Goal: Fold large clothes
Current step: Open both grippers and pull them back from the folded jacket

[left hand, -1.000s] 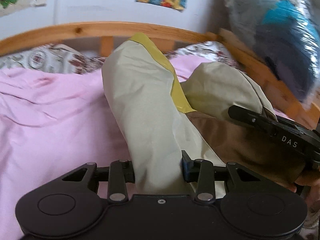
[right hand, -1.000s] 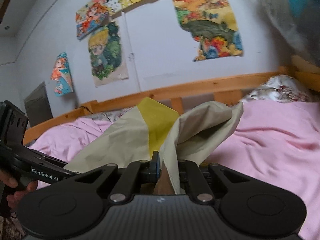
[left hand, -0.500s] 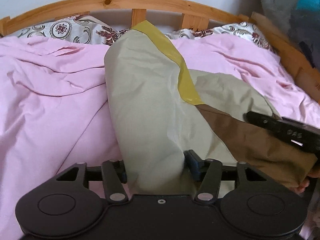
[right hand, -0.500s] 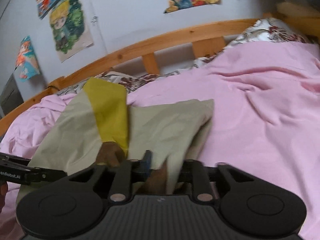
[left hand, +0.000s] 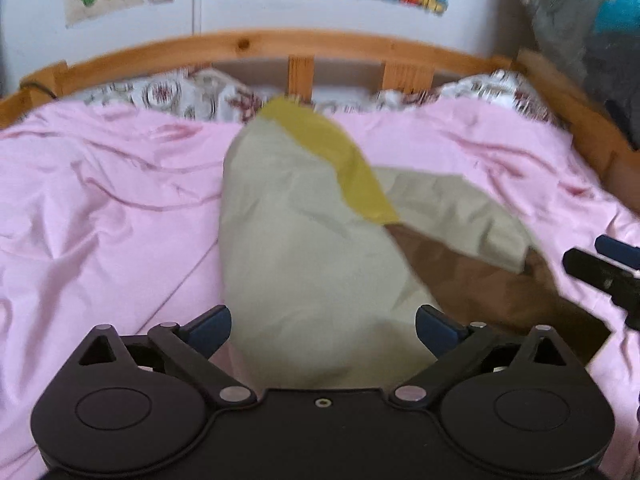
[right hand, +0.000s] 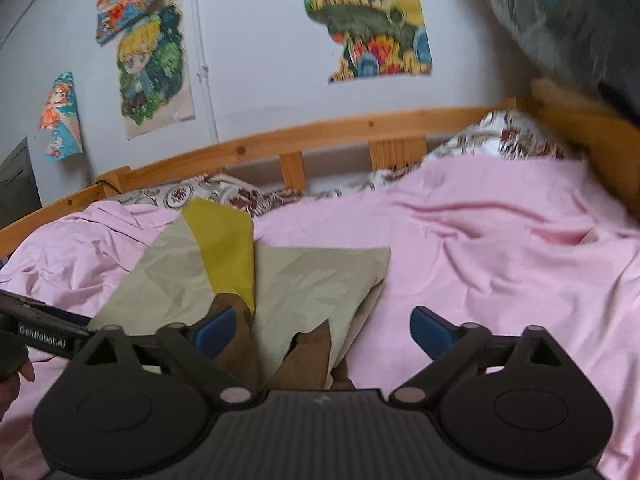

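A large garment in pale khaki with a yellow band and brown lower part (left hand: pixel 320 248) lies on the pink bedsheet (left hand: pixel 100 220). It also shows in the right wrist view (right hand: pixel 304 280), folded with the yellow band on top. My left gripper (left hand: pixel 324 326) is open, its blue pads either side of the cloth, which lies loose between them. My right gripper (right hand: pixel 322 326) is open just above the brown end of the garment. The right gripper shows at the left wrist view's right edge (left hand: pixel 600 268), and the left gripper at the right wrist view's left edge (right hand: pixel 44 330).
A wooden headboard (left hand: pixel 300 46) with patterned pillows (left hand: pixel 180 92) runs along the far side of the bed. A wooden side rail (right hand: pixel 592 140) stands at the right, with a bagged bundle of clothes (left hand: pixel 588 20) above it. Posters hang on the wall (right hand: pixel 368 28).
Both grippers have opened and let go of the garment, which now lies on the bed. Both views have pulled back slightly.
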### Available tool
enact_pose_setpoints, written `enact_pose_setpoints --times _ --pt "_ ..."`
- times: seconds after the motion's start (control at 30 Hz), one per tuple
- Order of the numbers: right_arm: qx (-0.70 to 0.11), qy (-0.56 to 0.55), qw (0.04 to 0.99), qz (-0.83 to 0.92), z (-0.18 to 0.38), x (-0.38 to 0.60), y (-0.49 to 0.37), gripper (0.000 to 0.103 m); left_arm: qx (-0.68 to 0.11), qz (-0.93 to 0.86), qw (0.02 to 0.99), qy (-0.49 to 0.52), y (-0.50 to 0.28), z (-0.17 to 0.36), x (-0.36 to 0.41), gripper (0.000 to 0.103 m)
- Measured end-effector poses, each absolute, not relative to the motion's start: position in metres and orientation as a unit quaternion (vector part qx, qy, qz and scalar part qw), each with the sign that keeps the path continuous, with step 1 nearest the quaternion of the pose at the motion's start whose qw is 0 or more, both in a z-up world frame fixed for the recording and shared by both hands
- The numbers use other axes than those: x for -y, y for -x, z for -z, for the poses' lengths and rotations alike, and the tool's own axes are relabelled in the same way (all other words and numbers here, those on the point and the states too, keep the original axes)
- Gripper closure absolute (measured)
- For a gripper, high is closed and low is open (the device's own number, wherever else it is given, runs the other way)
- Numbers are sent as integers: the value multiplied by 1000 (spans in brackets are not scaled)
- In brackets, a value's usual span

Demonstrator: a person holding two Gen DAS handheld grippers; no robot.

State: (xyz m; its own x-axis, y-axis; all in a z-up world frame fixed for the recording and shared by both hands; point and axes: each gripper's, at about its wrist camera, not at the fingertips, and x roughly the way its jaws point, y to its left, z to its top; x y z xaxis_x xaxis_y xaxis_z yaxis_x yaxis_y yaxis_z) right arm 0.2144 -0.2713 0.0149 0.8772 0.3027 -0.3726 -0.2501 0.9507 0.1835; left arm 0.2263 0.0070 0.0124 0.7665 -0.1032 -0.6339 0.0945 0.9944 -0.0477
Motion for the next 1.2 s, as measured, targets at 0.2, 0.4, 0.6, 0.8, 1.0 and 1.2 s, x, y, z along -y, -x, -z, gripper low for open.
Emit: enact_pose_setpoints --times 0.2,0.4,0.6,0.8,1.0,1.2 --pt "-157 -49 977 -136 -44 269 -184 0 -273 51 961 -4 -179 -48 5 1" --pt "-112 -36 984 -136 -70 265 -142 0 -238 47 970 6 -132 -76 8 1" --pt "-86 -40 985 -143 -85 266 -101 0 -228 39 973 13 -86 -84 4 1" --pt "-81 -43 984 -152 -90 266 -64 0 -225 24 974 17 -49 -78 -5 1" --pt "-101 -50 983 -148 -82 267 -40 0 -224 5 974 12 -26 -65 -13 1" --pt "-125 -49 982 -133 -65 266 -28 0 -235 -3 972 20 -16 -41 -13 1"
